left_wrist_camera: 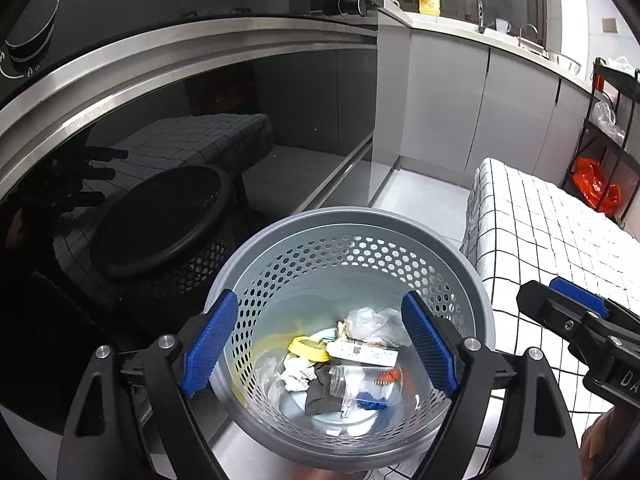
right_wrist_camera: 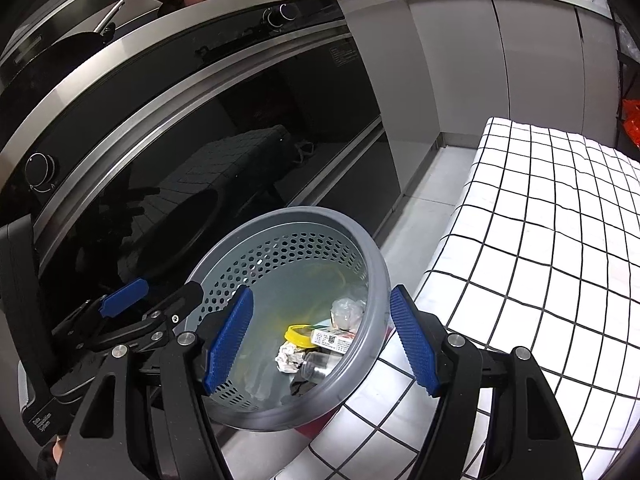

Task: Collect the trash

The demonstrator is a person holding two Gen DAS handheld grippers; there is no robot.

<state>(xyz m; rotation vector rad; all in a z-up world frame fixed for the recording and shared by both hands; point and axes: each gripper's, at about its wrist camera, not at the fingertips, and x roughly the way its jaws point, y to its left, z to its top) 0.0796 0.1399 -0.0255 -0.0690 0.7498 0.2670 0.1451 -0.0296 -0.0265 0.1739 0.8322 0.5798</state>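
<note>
A grey perforated trash basket (left_wrist_camera: pixel 348 218) stands on the floor, seen from above. In it lie a crumpled paper (left_wrist_camera: pixel 298 374), a yellow lid (left_wrist_camera: pixel 308 350), a white labelled box (left_wrist_camera: pixel 362 352), a clear plastic bottle (left_wrist_camera: pixel 360 384), a dark cloth (left_wrist_camera: pixel 320 394) and a clear plastic bag (left_wrist_camera: pixel 372 322). My left gripper (left_wrist_camera: pixel 320 344) hovers open over the basket with nothing between its blue pads. My right gripper (right_wrist_camera: pixel 322 342) is open too, straddling the basket's right rim (right_wrist_camera: pixel 378 280) without pressing it. Each gripper shows in the other's view: the right gripper (left_wrist_camera: pixel 560 304) and the left gripper (right_wrist_camera: pixel 154 300).
A dark glass oven door (left_wrist_camera: pixel 200 140) with knobs (left_wrist_camera: pixel 30 28) stands just left of the basket and mirrors it. A surface under a white checked cloth (right_wrist_camera: pixel 540 220) adjoins the basket on the right. Grey cabinets (left_wrist_camera: pixel 460 100), a black rack with an orange bag (left_wrist_camera: pixel 596 188) and tiled floor (left_wrist_camera: pixel 420 200) lie beyond.
</note>
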